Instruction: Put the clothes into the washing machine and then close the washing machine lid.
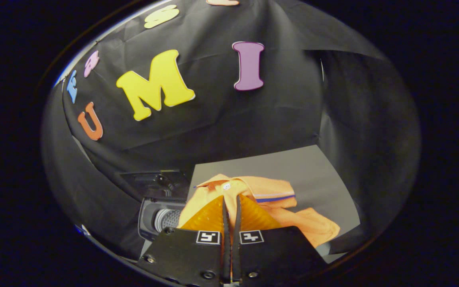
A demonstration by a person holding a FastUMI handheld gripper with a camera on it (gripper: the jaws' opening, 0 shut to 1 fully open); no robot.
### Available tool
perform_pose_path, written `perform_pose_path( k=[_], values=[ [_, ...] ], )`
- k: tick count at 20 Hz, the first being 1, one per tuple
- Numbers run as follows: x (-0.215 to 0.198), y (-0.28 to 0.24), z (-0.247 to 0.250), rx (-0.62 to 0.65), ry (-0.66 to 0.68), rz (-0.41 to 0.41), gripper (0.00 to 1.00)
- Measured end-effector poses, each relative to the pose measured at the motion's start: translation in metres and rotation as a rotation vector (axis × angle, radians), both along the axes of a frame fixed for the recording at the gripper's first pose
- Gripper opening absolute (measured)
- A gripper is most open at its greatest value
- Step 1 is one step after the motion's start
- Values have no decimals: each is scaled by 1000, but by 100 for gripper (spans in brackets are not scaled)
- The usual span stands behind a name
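A black cloth wall hung behind the scene, and it was creased, with long folds running across it. 1 fold ridge slanted down from the top toward the right, where a 2nd, duller cloth panel met the back one at a corner. A thin pale strip showed along that corner seam. The cloth also wrapped round on the left side, darker there and wrinkled. Below the back wall lay a flat grey tabletop, plain and matte, its far edge touching the cloth and its right edge running beside the side panel.
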State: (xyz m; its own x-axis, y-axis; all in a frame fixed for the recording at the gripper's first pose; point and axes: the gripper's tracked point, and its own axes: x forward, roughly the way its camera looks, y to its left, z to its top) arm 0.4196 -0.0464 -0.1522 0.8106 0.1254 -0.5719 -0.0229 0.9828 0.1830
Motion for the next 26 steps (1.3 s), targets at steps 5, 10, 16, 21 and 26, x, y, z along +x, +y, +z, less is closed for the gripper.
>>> perform_pose_path(
  k=[5, 10, 16, 21, 26],
  values=[
    [-35, 40, 52, -12, -91, 30, 5],
    [-66, 94, 94, -38, -177, 87, 5],
    [-86, 164, 112, -31, -212, 166, 5],
    [-81, 225, 103, -1, -197, 250, 5],
    [-59, 275, 73, 47, -143, 319, 5]
  ],
)
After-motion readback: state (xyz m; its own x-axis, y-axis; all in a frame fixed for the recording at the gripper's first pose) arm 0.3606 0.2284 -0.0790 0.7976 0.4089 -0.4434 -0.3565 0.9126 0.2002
